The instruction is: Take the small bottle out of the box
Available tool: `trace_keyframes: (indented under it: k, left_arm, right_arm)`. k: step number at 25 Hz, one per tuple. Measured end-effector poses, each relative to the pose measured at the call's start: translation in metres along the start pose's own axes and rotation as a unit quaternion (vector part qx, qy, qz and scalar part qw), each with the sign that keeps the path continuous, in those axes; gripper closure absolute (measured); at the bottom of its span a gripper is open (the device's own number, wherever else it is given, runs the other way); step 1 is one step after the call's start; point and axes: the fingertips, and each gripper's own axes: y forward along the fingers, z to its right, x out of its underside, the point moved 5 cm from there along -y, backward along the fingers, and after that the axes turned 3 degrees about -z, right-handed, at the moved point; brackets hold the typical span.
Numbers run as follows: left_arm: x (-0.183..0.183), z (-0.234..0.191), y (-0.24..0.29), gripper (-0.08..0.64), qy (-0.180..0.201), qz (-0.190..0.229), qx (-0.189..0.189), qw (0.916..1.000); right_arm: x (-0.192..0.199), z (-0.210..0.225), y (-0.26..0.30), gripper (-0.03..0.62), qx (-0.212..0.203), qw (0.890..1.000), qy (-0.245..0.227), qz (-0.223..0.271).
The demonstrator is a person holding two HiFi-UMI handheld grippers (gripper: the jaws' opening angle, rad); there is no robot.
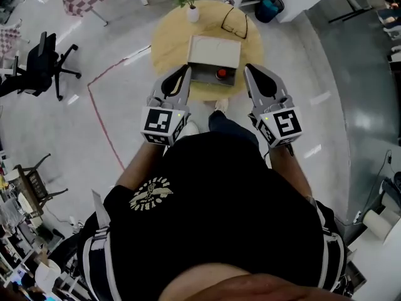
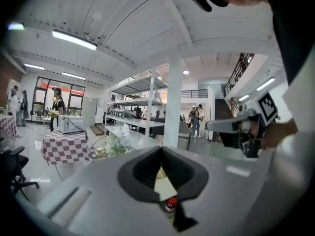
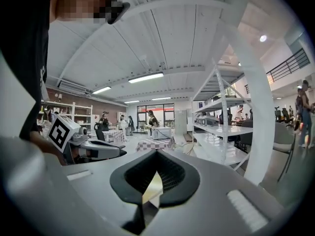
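A grey box (image 1: 213, 75) with its beige lid (image 1: 215, 51) raised stands on a round wooden table (image 1: 169, 36). Inside it stands the small bottle with a red cap (image 1: 221, 74). My left gripper (image 1: 185, 71) hovers at the box's left side and my right gripper (image 1: 248, 69) at its right side. Both are shut and empty. In the left gripper view the red-capped bottle (image 2: 171, 204) shows through the gap below the closed jaws of the left gripper (image 2: 161, 149). In the right gripper view the shut right gripper (image 3: 156, 152) shows only a strip of the beige lid (image 3: 152, 191).
A vase of flowers (image 1: 192, 10) and a pair of glasses (image 1: 234, 22) lie on the table's far side. A black office chair (image 1: 41, 64) stands at the left, a blue bin (image 1: 270, 8) beyond the table. The person's shoes (image 1: 220, 106) are at the table's near edge.
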Motion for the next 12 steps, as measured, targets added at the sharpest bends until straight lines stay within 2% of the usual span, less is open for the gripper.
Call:
trace_keyframes:
  k: [5,12]
  left_arm:
    - [0.006,0.004,0.004,0.56,0.008,0.001,0.003,1.0]
    - [-0.029,0.024,0.048,0.56,0.019,0.008,-0.002,0.9998]
  right_arm:
    - [0.006,0.003,-0.019,0.584,0.019,1.0,0.001,0.01]
    - [-0.011,0.044,-0.017,0.586,0.002,1.0,0.011,0.024]
